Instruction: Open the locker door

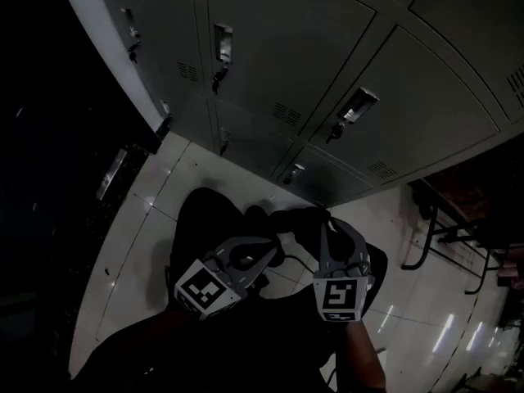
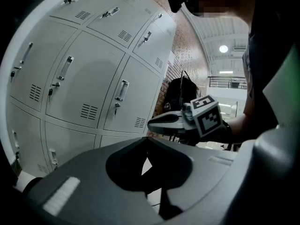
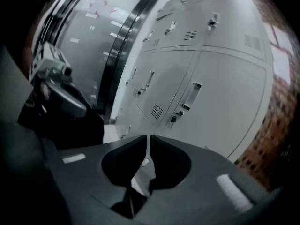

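1. The locker door is one panel of a grey bank of lockers that fills the top of the head view. Every door we can see looks shut, and we cannot tell which one is meant. Each has an upright recessed handle with a small lock below it and a patch of vent slots.
2. Neither claw is near a handle. Both are held low and close to the body, well apart from the lockers, which we take as a ready stance, so the task looks not yet begun.
3. The left claw has its jaws pressed together on nothing; its own view shows the tips meeting in front of the locker fronts. The right claw is the same, jaws together with only a sliver of light between them and nothing pinched. The two point towards each other, tips near but apart.
4. In our judgement a claw must first spread, since a closed one could not take a handle.
5. Below the lockers runs a floor of pale, glossy tiles that catches the lights.
6. Further out, the room shows a dark metal frame to the right, a brick wall beyond the lockers, and a high ceiling with round lamps. The head view is dim, so small detail is lost.
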A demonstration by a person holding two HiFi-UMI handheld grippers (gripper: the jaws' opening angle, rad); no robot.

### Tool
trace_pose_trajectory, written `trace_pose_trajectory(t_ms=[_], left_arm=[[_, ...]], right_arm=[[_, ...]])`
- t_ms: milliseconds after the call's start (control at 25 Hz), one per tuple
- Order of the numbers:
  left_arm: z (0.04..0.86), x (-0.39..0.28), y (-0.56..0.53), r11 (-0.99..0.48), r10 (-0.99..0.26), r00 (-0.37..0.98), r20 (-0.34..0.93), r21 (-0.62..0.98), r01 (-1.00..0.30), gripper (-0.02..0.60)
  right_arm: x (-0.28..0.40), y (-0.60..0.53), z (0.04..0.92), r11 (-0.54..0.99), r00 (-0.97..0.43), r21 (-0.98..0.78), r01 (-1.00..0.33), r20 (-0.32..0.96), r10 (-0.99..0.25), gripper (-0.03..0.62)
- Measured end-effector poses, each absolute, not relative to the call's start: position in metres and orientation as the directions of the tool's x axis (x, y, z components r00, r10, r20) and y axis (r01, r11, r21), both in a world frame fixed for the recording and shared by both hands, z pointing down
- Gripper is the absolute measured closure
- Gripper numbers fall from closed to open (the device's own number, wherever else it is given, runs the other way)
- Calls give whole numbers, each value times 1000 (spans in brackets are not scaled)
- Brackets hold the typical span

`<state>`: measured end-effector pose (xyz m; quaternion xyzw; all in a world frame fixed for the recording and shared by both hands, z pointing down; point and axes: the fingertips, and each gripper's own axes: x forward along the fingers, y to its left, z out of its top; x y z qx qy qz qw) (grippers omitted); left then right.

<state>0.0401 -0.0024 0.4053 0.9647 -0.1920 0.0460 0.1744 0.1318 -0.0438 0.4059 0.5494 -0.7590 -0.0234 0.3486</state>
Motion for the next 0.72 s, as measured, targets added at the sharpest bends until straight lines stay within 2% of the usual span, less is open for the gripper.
trace_pose_trajectory(t_ms=[160,320,480,720], left_arm=[[408,32,-17,-870,-354,924,142,312,-381,569],[411,23,-24,-862,-366,921,132,324,-389,569],[413,16,-29,-850,-383,915,127,340,-402,569],[414,8,-35,-840,-398,910,116,353,-412,570]], right_arm=[[140,-100,404,335,22,666,-667,467,-884,568],[149,-147,400,292,159,839,-460,402,-902,568],[156,-183,400,291,229,916,-278,357,-905,565],[161,-208,400,303,274,941,-153,335,-902,531]])
